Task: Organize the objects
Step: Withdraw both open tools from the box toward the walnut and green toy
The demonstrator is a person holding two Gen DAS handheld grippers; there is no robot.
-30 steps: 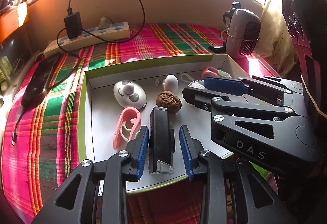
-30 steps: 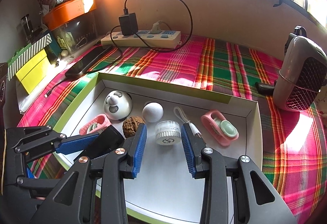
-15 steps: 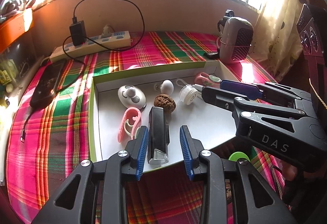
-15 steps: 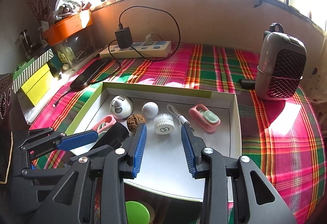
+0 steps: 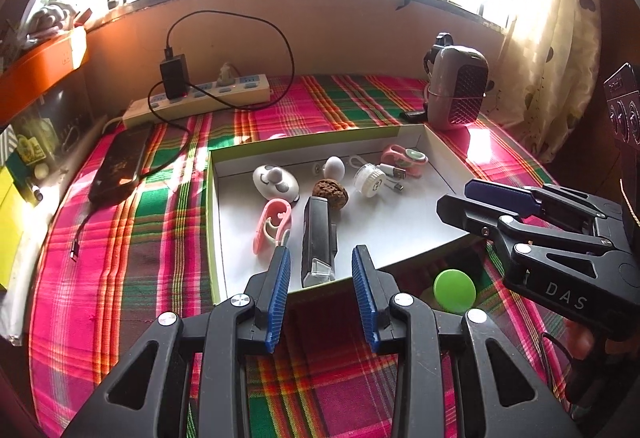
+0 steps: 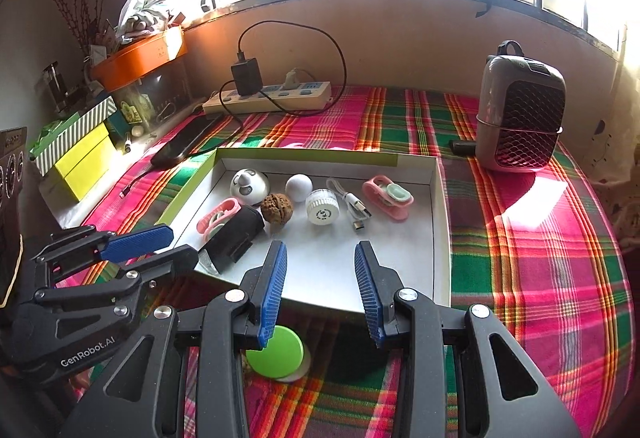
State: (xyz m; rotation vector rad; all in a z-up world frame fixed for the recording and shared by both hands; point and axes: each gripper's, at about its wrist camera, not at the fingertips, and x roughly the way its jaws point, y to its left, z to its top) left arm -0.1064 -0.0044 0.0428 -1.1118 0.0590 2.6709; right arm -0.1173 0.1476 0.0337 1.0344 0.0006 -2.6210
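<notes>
Both grippers are withdrawing up and back from the white box (image 6: 440,238). The left gripper (image 5: 320,278) and right gripper (image 6: 320,274) are released and empty. The black device (image 5: 318,238) and white cap (image 6: 322,212) are lying in the box; a green disc (image 6: 276,352) is still waiting outside.

white tray (image 6: 440,222) sitting flat on the checked cloth | black box (image 6: 236,234) lying at 7 o'clock in it | pink clip (image 6: 218,218) lying just beside it at 9 | panda ball (image 6: 250,186) resting at 10 | brown walnut (image 6: 277,208) sitting in the middle | white ball (image 6: 299,187) at 12 | white cap (image 6: 321,206) beside it | second pink clip (image 6: 388,196) at 2
</notes>
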